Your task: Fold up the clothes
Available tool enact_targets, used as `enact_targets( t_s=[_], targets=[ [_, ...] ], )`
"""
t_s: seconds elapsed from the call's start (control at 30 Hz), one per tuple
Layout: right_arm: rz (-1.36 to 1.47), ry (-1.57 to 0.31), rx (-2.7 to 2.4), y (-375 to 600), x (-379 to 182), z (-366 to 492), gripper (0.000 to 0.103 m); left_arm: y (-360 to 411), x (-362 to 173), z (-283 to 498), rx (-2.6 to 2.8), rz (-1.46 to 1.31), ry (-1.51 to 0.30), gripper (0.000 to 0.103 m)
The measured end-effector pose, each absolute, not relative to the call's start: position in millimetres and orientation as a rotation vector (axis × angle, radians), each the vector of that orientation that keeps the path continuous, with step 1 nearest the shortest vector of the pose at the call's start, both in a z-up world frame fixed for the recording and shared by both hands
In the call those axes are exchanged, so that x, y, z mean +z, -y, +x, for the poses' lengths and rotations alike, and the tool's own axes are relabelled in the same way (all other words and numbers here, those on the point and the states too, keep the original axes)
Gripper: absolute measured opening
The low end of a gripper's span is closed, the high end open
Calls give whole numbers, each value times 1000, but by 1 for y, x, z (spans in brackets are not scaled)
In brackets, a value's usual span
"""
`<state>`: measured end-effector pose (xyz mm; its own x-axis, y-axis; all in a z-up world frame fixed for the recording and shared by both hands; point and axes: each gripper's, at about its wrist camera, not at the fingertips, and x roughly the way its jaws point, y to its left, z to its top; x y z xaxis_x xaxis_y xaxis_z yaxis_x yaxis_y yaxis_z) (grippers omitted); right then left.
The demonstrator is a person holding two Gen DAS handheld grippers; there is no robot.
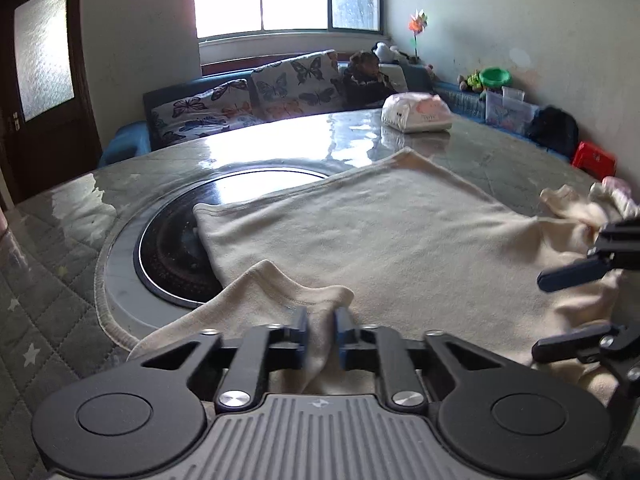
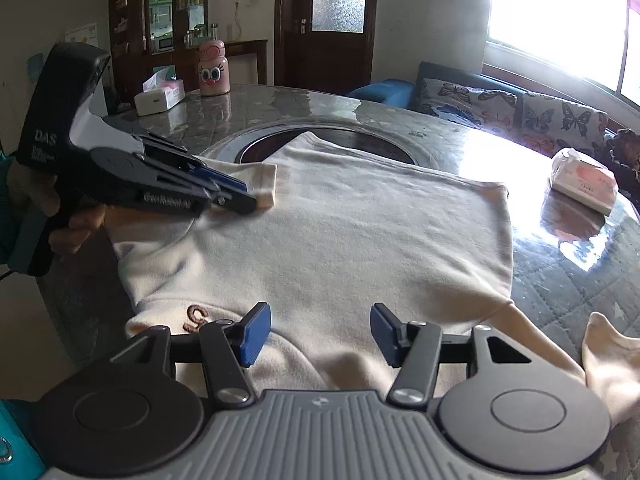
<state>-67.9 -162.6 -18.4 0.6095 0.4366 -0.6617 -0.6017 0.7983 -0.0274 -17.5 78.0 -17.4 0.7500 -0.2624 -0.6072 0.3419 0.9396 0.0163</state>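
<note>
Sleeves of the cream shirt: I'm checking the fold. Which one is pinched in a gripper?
The short cream sleeve at the shirt's side, clamped by the left gripper. The other sleeve lies loose by the open right gripper.

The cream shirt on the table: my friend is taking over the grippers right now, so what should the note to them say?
Left gripper: jaws shut on a sleeve of the cream shirt, lifted over the body.
Right gripper: jaws open, holding nothing, hovering near the collar end.
The shirt lies spread on the table, partly over the dark round hotplate.
Done: shirt laid flat.
Left: lay this sleeve in, fold the other sleeve, then fold the body.
</note>
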Motion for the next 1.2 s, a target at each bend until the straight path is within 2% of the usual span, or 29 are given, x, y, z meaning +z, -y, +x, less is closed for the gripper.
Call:
enact_targets(
  t_s=[0.17, 0.4, 0.47, 0.6, 0.67, 0.8, 0.9, 0.93, 1.03, 1.2],
  targets=[
    [-258, -692, 595, 164, -20, -70, 58, -103, -4, -33, -285, 40, -583, 4],
    [-258, -691, 590, 165, -20, -72, 59, -129, 14, -52, -234, -33, -558, 4],
    [-260, -693, 591, 165, -21, -73, 63, -116, 11, -52, -269, 20, -566, 9],
    [-251, -695, 586, 166, -23, -74, 63, -92, -1, -43, -312, 93, -586, 19],
    [-247, -695, 586, 166, -23, -74, 63, -84, -7, -37, -317, 123, -595, 29],
    [-242, -697, 589, 167, -23, -73, 63, -69, -19, -24, -329, 184, -614, 32],
    [-238, -699, 590, 167, -23, -72, 64, -62, -25, -19, -339, 222, -614, 28],
    [-237, -699, 589, 167, -23, -72, 64, -64, -25, -19, -341, 207, -614, 15],
    [-238, -699, 589, 166, -23, -73, 64, -75, -22, -19, -335, 154, -614, 5],
    [-246, -698, 587, 166, -22, -74, 64, -116, 1, -32, -237, 22, -547, 3]
  ],
)
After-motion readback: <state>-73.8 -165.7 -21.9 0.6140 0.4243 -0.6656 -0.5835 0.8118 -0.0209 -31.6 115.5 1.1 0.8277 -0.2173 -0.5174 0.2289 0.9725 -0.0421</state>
